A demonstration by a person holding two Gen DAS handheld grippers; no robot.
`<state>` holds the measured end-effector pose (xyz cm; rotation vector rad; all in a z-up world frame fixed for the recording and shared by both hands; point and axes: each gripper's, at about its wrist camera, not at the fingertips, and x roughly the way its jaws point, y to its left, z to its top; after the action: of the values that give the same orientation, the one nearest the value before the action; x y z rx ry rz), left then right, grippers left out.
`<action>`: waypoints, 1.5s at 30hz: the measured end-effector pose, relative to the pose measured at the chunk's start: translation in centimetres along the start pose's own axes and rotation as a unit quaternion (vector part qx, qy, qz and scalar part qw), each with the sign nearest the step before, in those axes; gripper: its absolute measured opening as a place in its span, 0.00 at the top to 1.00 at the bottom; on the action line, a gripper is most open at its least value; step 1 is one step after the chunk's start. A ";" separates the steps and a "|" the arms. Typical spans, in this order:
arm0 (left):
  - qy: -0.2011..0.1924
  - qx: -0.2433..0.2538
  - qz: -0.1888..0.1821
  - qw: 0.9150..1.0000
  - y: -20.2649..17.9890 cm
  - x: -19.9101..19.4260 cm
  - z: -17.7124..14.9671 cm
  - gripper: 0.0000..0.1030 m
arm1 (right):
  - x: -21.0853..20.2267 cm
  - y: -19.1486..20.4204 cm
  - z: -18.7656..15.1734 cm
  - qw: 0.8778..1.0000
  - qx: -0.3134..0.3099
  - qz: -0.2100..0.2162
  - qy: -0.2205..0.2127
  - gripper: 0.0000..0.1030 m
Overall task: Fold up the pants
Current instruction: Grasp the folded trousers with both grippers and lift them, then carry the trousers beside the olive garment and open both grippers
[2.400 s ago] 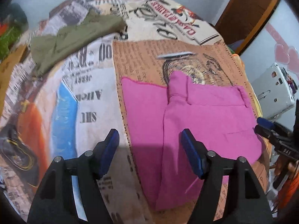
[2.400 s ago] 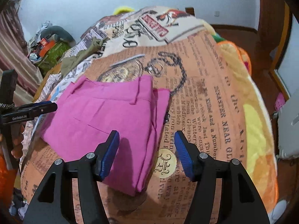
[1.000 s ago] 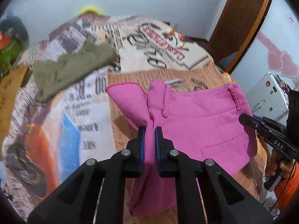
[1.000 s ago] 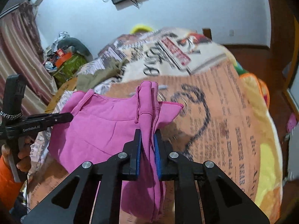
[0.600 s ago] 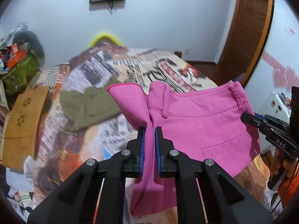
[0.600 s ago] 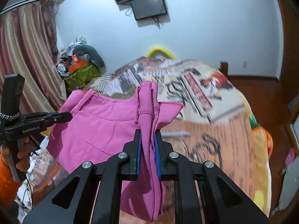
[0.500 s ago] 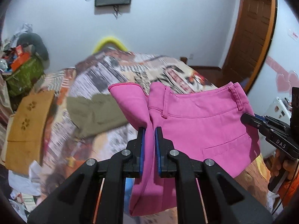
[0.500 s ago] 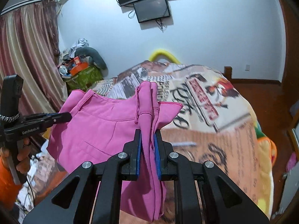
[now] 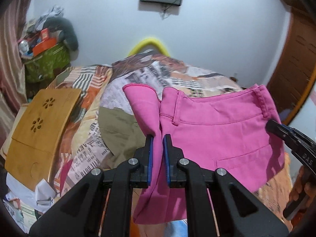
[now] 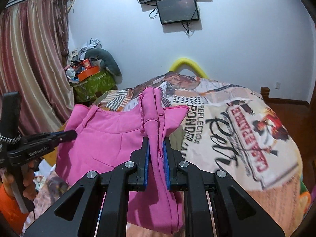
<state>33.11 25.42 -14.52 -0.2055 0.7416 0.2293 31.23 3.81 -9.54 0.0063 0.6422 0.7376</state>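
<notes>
Nearest to us in the left wrist view, the left gripper (image 9: 157,158) has its blue fingers (image 9: 150,158) drawn narrow and clamped on a bunched fold of the pink pants (image 9: 217,134). In the right wrist view we see the same of the right gripper (image 10: 156,158): its fingers (image 10: 146,158) pinch a gathered edge of the pants, with cloth hanging down below them. The pants are held up in the air between the two grippers, clear of the bed (image 10: 246,138), the waistband uppermost and one belt loop (image 9: 262,102) showing near the right end. From the left wrist view we also see the right gripper's tip at the right edge of the garment, and from the right wrist view the left gripper's tip biting the left edge, with a hand (image 10: 27,179) around its handle and an orange sleeve (image 10: 9,207) beneath.

Behind the hanging pants we see an olive garment (image 9: 120,130) lying on the bed's newspaper-print cover. A wooden board (image 9: 41,134) with flower-shaped cutouts rests at the bed's left edge. Farther off, a green bin (image 10: 94,85) heaped with clutter stands by the curtain (image 10: 33,69), a yellow arch (image 10: 187,65) rises past the bed's far edge, and a screen (image 10: 178,9) hangs on the wall.
</notes>
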 end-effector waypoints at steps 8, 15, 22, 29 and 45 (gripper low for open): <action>0.003 -0.030 0.034 0.999 3.9 8.3 2.2 0.95 | 8.6 0.1 1.4 1.000 -0.002 -0.011 0.021 0.89; 0.025 -0.047 0.043 0.998 6.7 13.0 2.2 0.95 | 14.5 -0.6 2.1 0.998 -0.007 -0.051 0.036 0.90; 0.085 -0.064 0.008 0.994 7.0 15.2 0.5 0.82 | 14.2 -3.3 0.7 0.997 0.009 -0.052 0.050 0.90; 0.082 -0.047 -0.015 0.995 4.4 14.7 -1.0 0.52 | 14.6 -5.4 -1.2 0.994 0.010 -0.057 0.090 0.85; 0.125 0.024 0.055 0.990 4.4 16.1 -3.5 0.47 | 13.3 -8.1 -3.4 0.991 0.033 -0.054 0.120 0.49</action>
<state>41.10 30.82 -28.53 -0.1485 1.0080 0.2933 41.81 5.37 -21.29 -0.0556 0.8893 0.6172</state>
